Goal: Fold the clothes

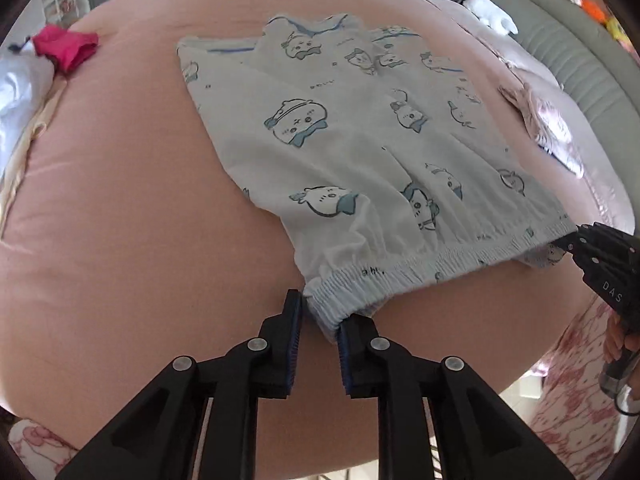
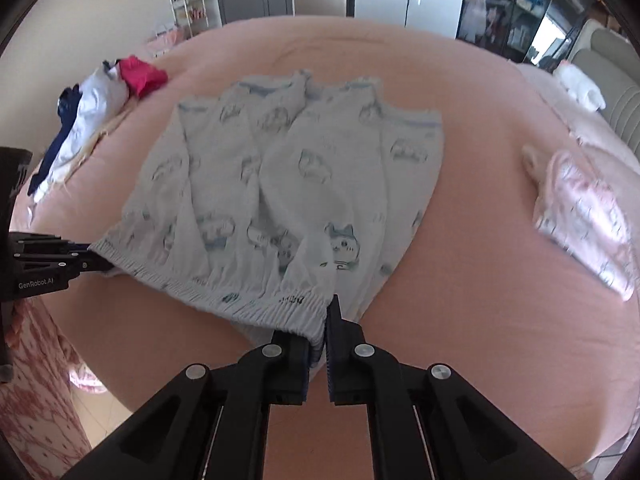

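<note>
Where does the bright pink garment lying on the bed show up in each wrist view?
Left wrist view: the pink garment lies at the upper left, on the bed's far edge.
Right wrist view: it is also upper left, beside the white and navy clothes.
Shared landmark: the cartoon-print shorts spread in the middle of the pink sheet.
</note>
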`<state>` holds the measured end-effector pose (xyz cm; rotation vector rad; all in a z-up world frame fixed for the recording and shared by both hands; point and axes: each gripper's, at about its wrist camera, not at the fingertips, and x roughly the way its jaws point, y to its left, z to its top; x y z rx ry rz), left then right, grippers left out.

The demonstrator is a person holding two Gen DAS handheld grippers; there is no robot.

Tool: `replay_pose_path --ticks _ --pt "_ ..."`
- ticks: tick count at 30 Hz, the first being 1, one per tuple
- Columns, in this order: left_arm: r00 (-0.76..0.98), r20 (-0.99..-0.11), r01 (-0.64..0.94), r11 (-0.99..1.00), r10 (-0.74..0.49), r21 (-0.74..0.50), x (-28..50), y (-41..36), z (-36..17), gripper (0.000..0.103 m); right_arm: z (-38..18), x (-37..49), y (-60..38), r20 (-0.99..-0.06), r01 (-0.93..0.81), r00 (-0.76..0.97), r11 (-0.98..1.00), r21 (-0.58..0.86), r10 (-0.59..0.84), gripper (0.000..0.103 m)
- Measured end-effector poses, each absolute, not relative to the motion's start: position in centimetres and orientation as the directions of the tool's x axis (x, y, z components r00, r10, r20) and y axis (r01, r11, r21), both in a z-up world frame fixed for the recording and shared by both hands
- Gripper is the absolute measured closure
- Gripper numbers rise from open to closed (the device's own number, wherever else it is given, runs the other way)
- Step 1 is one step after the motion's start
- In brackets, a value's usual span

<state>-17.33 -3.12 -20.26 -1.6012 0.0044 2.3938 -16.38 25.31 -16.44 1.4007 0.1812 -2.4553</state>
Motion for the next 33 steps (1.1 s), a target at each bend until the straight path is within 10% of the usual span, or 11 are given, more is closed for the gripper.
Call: replay_pose_path --ticks 4,14,16,18,23,33 --pt "-0.478 -0.85 -0.303 -0.95 0.221 -0.076 -16.1 -2.0 -16.4 0.047 -15.6 -15.9 25.6 -0.834 0.303 -0.499 -0.949 0.089 -0.238 0.099" --pt "-0.485 -0.818 -0.545 -0.838 0.308 0.008 -16.8 4.5 -17.6 0.043 -10.2 -18.1 24.4 -0.758 0.337 -0.541 -0.92 0.201 -0.364 0.099" --pt "-0.543 -0.819 -0.483 -0.867 0.188 0.121 -17.8 5.4 -18.5 0.048 -9.7 -18.1 24.2 -0.748 0.339 -0.541 -0.914 0.224 -0.384 0.099" --pt "-0.579 -0.811 -0.347 -0.925 0.08 0.157 -19.3 3.9 -18.4 0.094 -9.6 -17.7 24.0 -0.751 0.345 -0.546 -0.917 0.202 -0.371 0.099" --pt "-0.631 -0.776 -0.116 -0.991 0.019 0.07 -20.2 -1.9 -14.9 0.095 -12.7 -17.4 23.0 -0.82 0.366 -0.49 -0.924 0.112 -0.294 0.097" --pt "-0.578 -0.816 -0.136 -0.986 0.0 0.096 -18.2 -4.0 -17.0 0.092 -16.5 -18.2 22.6 -0.849 0.225 -0.489 -0.969 0.099 -0.2 0.089"
